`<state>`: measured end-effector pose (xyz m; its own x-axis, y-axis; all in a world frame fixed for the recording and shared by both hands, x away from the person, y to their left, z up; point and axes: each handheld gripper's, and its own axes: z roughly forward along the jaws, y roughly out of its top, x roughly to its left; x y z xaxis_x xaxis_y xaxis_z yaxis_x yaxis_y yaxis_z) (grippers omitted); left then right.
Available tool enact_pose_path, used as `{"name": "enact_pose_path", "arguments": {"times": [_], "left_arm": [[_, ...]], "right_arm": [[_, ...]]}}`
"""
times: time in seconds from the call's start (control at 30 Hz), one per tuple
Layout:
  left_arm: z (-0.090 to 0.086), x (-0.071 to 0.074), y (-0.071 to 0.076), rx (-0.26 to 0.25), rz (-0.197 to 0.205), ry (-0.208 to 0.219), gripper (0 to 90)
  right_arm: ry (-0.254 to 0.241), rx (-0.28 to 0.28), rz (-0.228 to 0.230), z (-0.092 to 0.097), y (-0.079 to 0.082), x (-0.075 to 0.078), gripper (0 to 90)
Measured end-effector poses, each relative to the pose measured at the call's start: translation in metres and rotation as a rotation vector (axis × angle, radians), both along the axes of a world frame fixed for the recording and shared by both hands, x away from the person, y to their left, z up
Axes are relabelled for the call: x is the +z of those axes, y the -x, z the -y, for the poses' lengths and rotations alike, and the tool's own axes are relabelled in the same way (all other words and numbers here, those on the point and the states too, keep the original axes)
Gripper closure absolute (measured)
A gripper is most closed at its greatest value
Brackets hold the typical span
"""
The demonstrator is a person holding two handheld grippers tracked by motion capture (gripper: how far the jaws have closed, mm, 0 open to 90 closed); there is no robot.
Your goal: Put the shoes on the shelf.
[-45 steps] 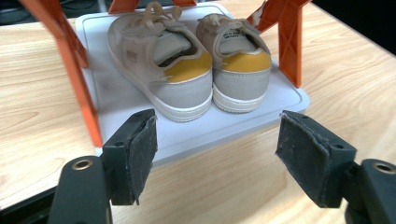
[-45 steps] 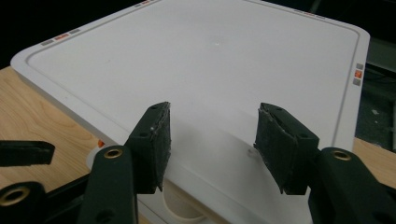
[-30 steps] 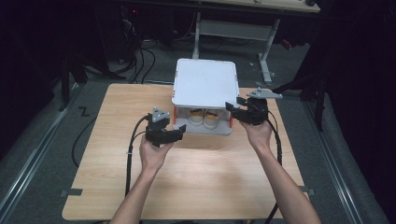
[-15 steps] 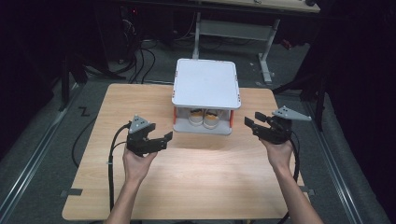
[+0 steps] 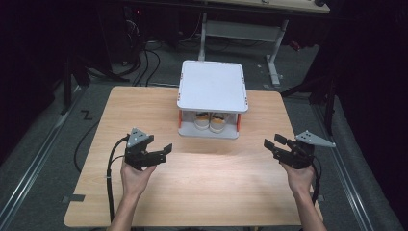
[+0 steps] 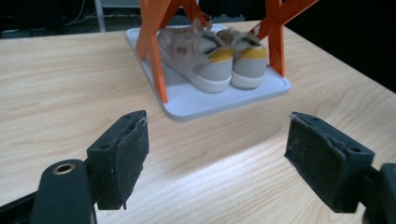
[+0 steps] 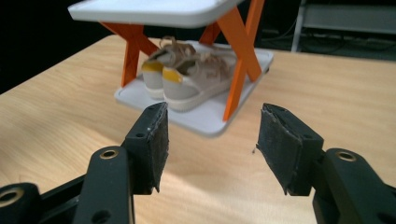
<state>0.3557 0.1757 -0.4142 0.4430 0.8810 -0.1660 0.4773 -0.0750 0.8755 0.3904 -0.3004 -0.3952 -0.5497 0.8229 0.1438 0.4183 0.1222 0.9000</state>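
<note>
A small two-level shoe rack [image 5: 211, 86] with white shelves and orange cross legs stands at the back middle of the wooden table [image 5: 192, 187]. A pair of grey sneakers with yellow heels [image 5: 210, 122] [image 6: 210, 51] [image 7: 187, 74] sits on its lower shelf, heels toward me. My left gripper [image 5: 162, 153] [image 6: 217, 161] is open and holds nothing, low over the table to the front left of the rack. My right gripper [image 5: 272, 143] [image 7: 212, 147] is also open and holds nothing, to the front right of the rack near the table's right edge.
The rack's top shelf [image 5: 212, 85] is bare. Black cables [image 5: 111, 168] trail from the left gripper over the table's front left. A desk frame [image 5: 240, 29] and cables lie on the floor behind the table. Bare wood stretches between the two grippers.
Both grippers have drawn back from the rack's lower shelf and spread apart, the left toward the front left, the right toward the right edge. The sneakers stay on the shelf.
</note>
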Motion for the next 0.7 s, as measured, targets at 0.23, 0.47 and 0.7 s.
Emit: {"name": "enact_pose_path", "arguments": {"times": [0.23,0.47,0.7], "left_arm": [[-0.008,-0.024,0.008,0.034,-0.04,-0.004,21.6],[-0.01,-0.047,0.007,0.067,-0.086,-0.038,21.8],[-0.012,-0.061,0.002,0.099,-0.121,-0.073,22.2]], "right_arm": [[0.013,-0.028,-0.044,0.009,0.007,-0.028,42.7],[0.057,-0.068,-0.093,0.012,0.009,-0.054,42.8],[0.117,-0.096,-0.13,0.009,0.006,-0.073,42.1]]}}
